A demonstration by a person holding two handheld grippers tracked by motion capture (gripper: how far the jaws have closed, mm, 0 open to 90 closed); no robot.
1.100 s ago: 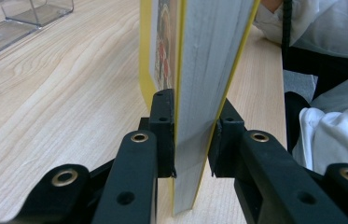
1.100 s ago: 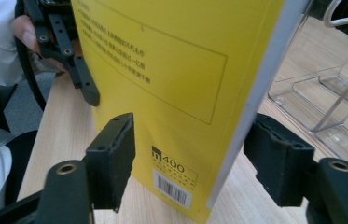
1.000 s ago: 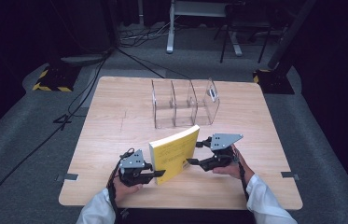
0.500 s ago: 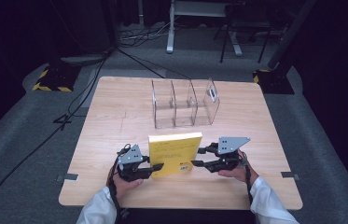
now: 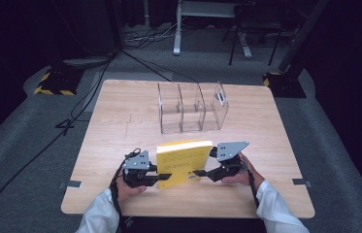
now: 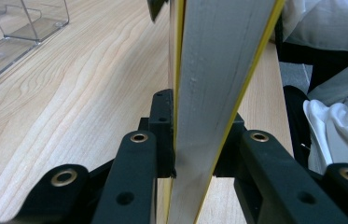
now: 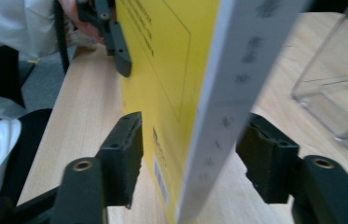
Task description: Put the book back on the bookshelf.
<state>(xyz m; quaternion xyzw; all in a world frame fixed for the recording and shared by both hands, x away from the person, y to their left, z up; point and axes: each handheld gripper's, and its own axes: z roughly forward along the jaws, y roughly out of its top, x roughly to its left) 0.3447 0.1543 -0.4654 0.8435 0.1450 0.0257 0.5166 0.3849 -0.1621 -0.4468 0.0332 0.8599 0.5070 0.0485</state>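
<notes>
We see the yellow book (image 5: 184, 162) standing upright on the wooden bench (image 5: 120, 121), near its front edge and in front of the clear acrylic organizer (image 5: 191, 108). The left gripper (image 5: 156, 178) has just closed its jaws and clamps the book's page edge. The right gripper (image 5: 199, 173) has just widened; its jaws straddle the book's other end with gaps on both sides.

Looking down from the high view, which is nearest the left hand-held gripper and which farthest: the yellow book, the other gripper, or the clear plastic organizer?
From the left hand-held gripper:
1. Yellow book: clamped in its jaws, standing on edge at the table's near side.
2. Right hand-held gripper: at the book's other end.
3. Clear plastic organizer: farther back, toward the table's far edge.
</notes>
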